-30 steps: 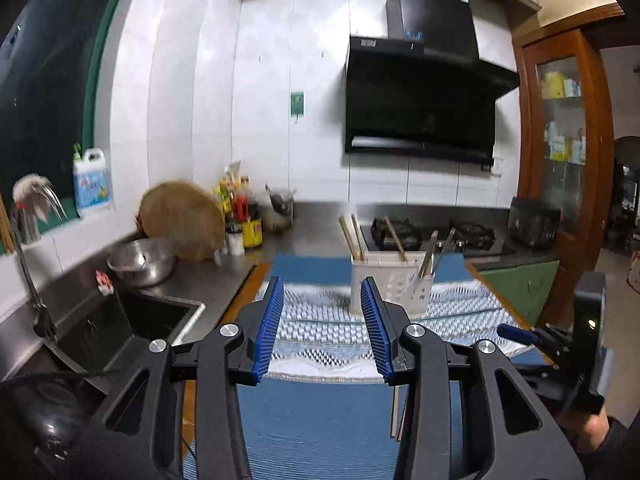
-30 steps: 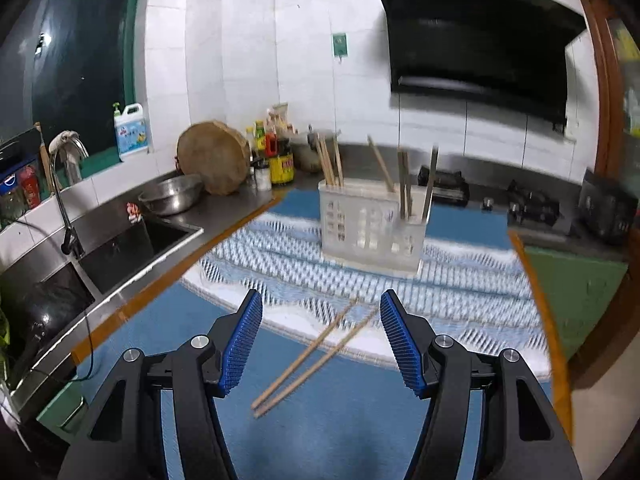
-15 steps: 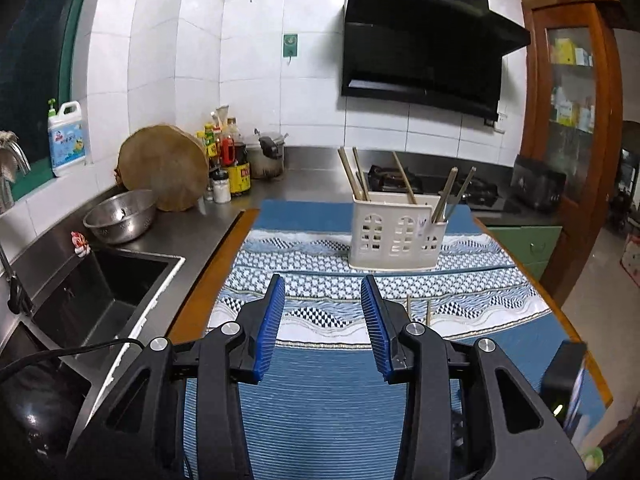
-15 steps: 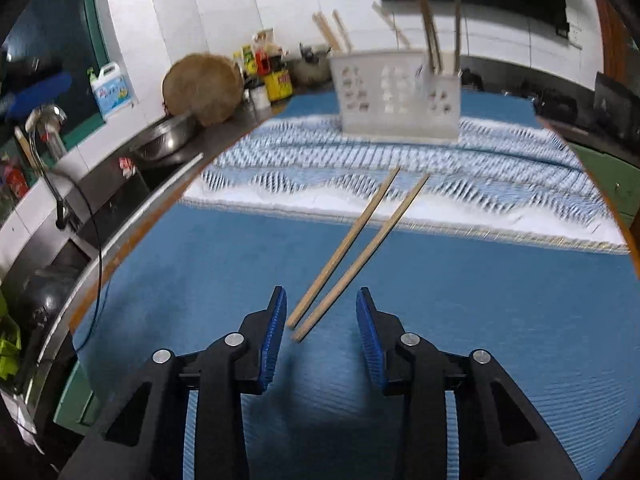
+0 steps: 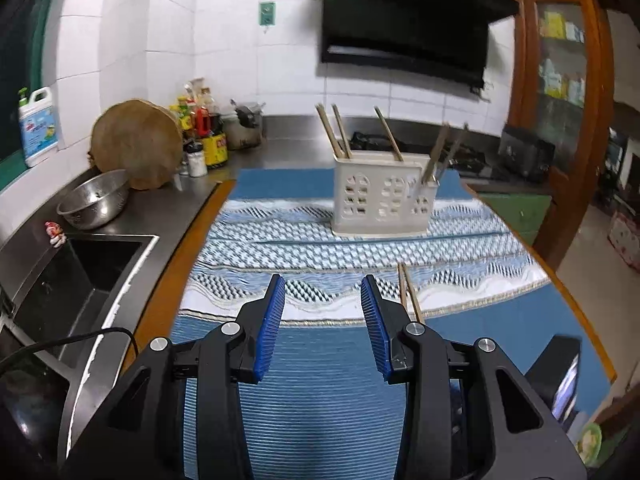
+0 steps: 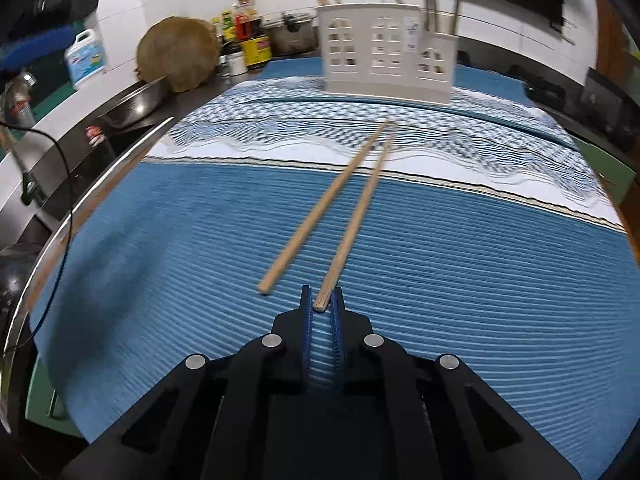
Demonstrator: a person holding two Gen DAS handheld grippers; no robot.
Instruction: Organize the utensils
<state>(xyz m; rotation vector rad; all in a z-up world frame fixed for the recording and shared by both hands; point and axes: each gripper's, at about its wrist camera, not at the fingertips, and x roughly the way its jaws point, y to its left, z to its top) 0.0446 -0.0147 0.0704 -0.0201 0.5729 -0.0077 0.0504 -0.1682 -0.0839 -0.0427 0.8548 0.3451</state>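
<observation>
Picking up a loose chopstick to put in the holder

On the blue-matted surface (image 6: 460, 264) we have the white utensil holder (image 6: 386, 52) standing upright at the far side, several chopsticks and utensils already leaning in its compartments. Our left gripper (image 5: 322, 320) hangs wide, holding nothing. Our right gripper (image 6: 322, 300) is narrowed onto the near end of the right-hand chopstick (image 6: 358, 220), while the other chopstick (image 6: 326, 204) lies just beside it. Next, we judge, comes a lift and carry to the holder (keeping the long stick from swinging).
</observation>
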